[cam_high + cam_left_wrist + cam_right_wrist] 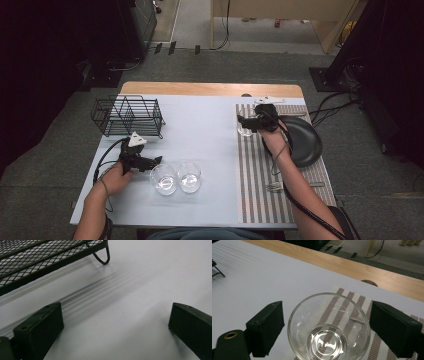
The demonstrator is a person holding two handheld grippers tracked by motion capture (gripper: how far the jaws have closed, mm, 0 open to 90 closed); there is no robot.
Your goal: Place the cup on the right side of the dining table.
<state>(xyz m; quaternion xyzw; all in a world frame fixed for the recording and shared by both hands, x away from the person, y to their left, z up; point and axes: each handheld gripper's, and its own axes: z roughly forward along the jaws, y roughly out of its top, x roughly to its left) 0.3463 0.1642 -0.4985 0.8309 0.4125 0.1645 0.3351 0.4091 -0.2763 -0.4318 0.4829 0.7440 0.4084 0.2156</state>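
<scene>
A clear empty glass (329,340) stands on the corner of a brown-striped placemat (384,350). My right gripper (325,315) is open, with one jaw on each side of the glass; the right jaw is very close to its rim. From above, that gripper (242,125) is over the glass (245,132) at the placemat's (255,180) far left corner. My left gripper (154,163) is open and holds nothing, just left of two more clear glasses (163,178) (189,176). Bare table lies between the jaws of my left gripper (116,307).
A black wire rack (127,116) (37,260) stands at the back left. A black plate (302,140) lies on the placemat's right side and a fork (274,186) near its front. The table's wooden far edge (362,270) runs behind the glass.
</scene>
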